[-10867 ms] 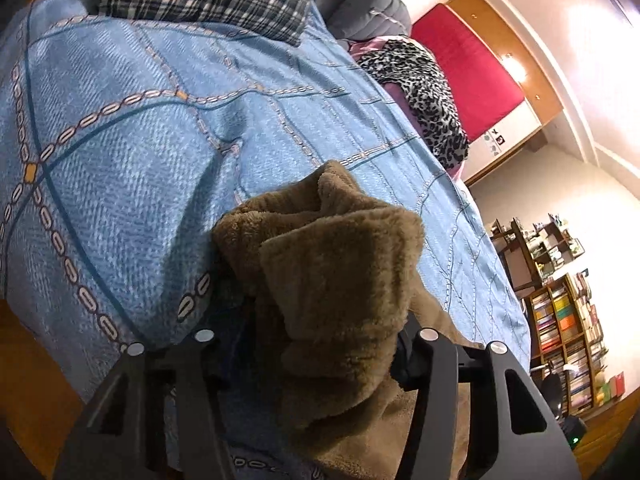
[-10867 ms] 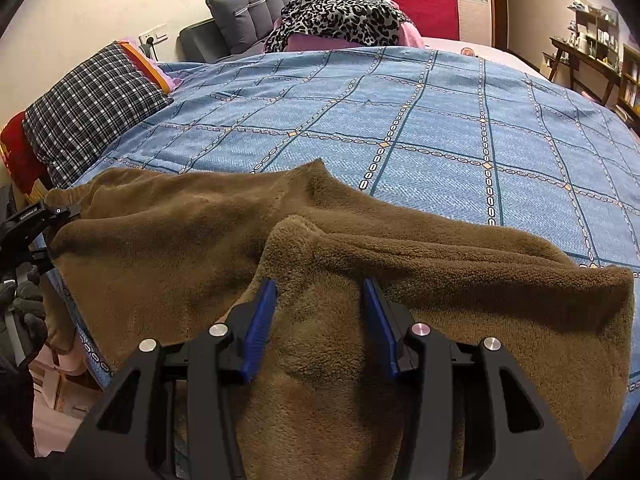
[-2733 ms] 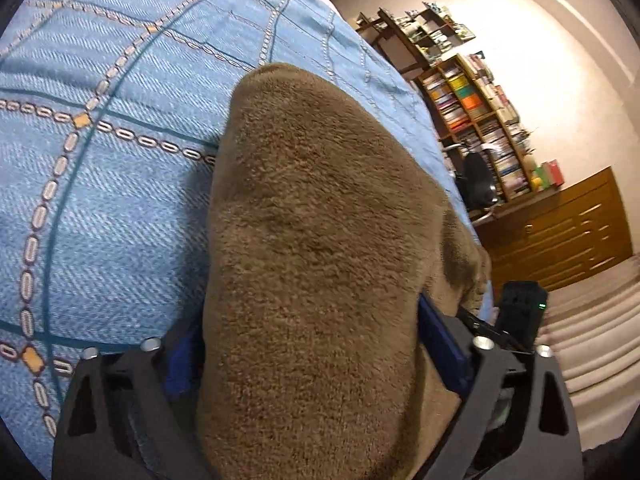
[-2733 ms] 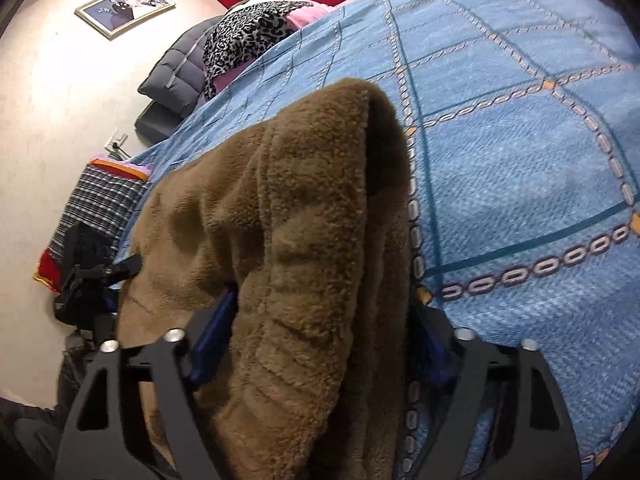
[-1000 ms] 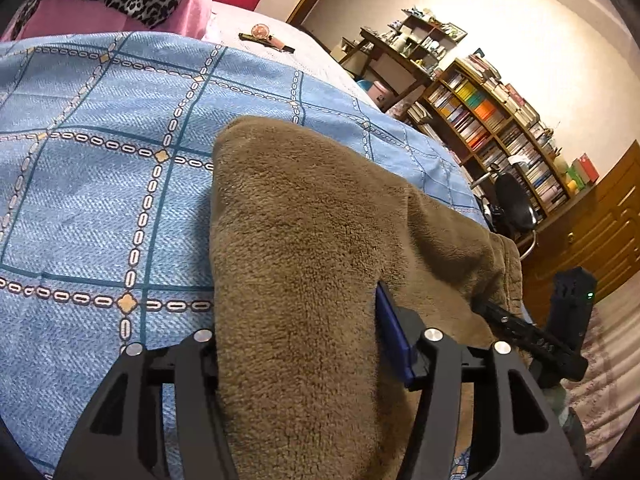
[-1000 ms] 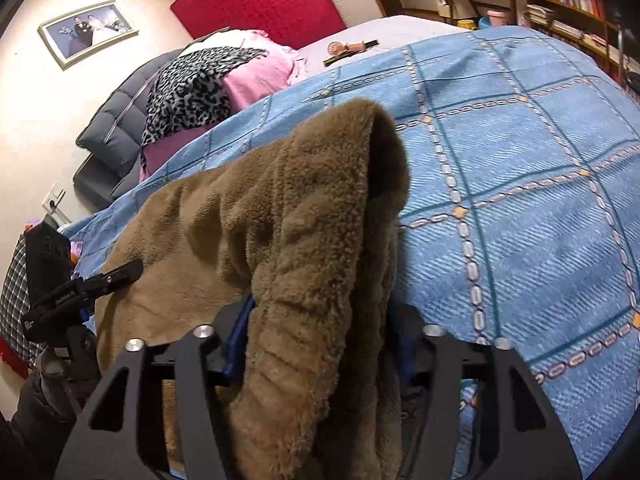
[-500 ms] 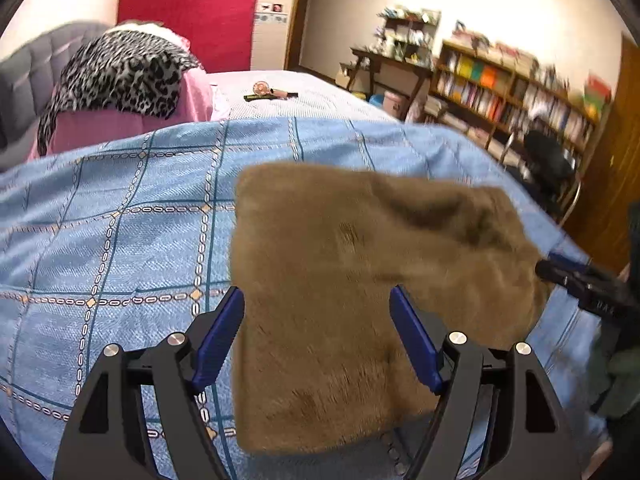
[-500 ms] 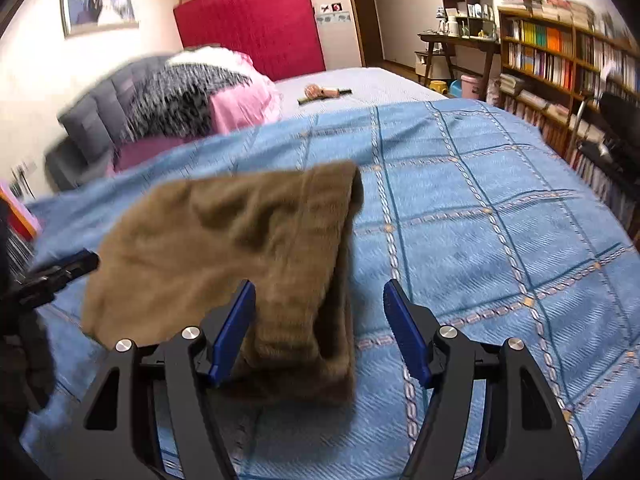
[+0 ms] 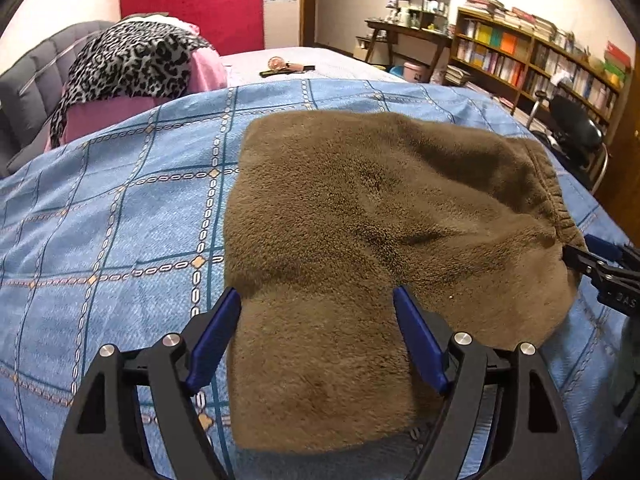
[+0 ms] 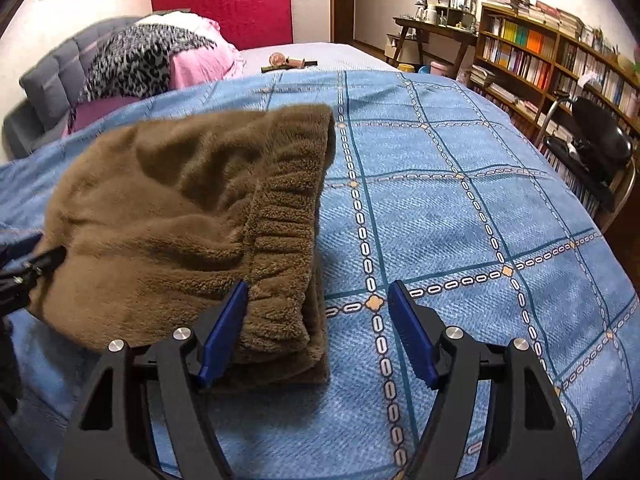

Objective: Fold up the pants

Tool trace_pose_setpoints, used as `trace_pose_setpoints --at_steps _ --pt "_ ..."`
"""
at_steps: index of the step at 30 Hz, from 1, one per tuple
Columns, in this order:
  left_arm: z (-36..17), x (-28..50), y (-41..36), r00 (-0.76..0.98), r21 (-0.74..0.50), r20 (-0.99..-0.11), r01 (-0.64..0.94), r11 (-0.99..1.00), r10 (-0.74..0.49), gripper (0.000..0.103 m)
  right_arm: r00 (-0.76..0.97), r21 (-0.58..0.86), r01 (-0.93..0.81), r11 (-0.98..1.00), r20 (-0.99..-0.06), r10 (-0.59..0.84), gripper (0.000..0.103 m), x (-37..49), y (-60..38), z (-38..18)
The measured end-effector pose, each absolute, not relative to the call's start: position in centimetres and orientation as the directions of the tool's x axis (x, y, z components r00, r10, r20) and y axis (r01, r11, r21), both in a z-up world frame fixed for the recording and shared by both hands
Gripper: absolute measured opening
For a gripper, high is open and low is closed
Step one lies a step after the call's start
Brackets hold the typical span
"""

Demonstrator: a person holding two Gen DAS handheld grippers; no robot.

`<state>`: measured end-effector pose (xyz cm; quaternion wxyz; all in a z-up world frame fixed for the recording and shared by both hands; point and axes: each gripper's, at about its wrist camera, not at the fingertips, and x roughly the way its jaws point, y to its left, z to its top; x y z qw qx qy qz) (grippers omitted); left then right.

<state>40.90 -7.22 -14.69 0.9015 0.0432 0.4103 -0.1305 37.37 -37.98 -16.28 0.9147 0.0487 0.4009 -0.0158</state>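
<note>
On the left, the left gripper (image 9: 316,300) no longer grips anything. A second ago its blue pads (image 9: 214,334) were buried in the plush brown pants (image 9: 372,240); now they stand wide apart and are widening, straddling the near left corner of the folded pants, with clear gaps showing beside the fabric. Half a second ago the garment looked smaller and lay further ahead of the fingers; now it fills the middle of the left wrist view.

The pants lie flat as a compact folded rectangle on the blue patterned bedspread (image 9: 120,220), where ten seconds ago they sprawled long across the bed. The elastic waistband (image 10: 280,264) runs down the bundle's right edge.

On the right, the right gripper (image 10: 318,300) has let go too. A second ago the waistband fold was bunched up between its fingers; now the jaws are opening, the left pad (image 10: 224,328) just beside the waistband corner and the right pad (image 10: 408,328) over bare bedspread. Each gripper's tip shows at the far edge of the other's view.
</note>
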Motion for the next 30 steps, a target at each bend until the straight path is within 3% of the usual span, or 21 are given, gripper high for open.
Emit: trace_pose_setpoints --at_steps 4,7,10,15,20,30 --pt "-12.6 39.3 -7.2 0.662 0.0 -0.729 0.252 0.968 -0.172 0.079 0.716 0.118 0.047 0.992 -0.696 0.049 0.073 35.1 -37.3 -13.6" --pt "-11.2 38.2 -7.4 0.684 0.014 -0.71 0.251 0.968 -0.167 0.089 0.74 0.139 0.029 0.99 -0.669 0.072 0.075 33.4 -36.5 -11.8" --pt "-9.7 36.7 -7.5 0.709 0.025 -0.687 0.247 0.969 -0.163 0.089 0.759 0.168 0.013 0.986 -0.644 0.1 0.082 32.0 -35.7 -10.4" --pt "-8.1 34.4 -7.8 0.734 0.055 -0.662 0.247 0.967 -0.15 0.092 0.785 0.188 -0.008 0.982 -0.607 0.123 0.085 29.8 -34.3 -8.4" --pt "-6.5 32.3 -7.7 0.761 0.068 -0.633 0.234 0.97 -0.139 0.094 0.812 0.195 -0.019 0.981 -0.57 0.129 0.098 27.7 -32.9 -6.8" --pt "-4.4 28.5 -7.6 0.786 0.081 -0.605 0.221 0.972 -0.129 0.094 0.837 0.218 -0.026 0.976 -0.529 0.141 0.1 24.0 -30.9 -4.9"
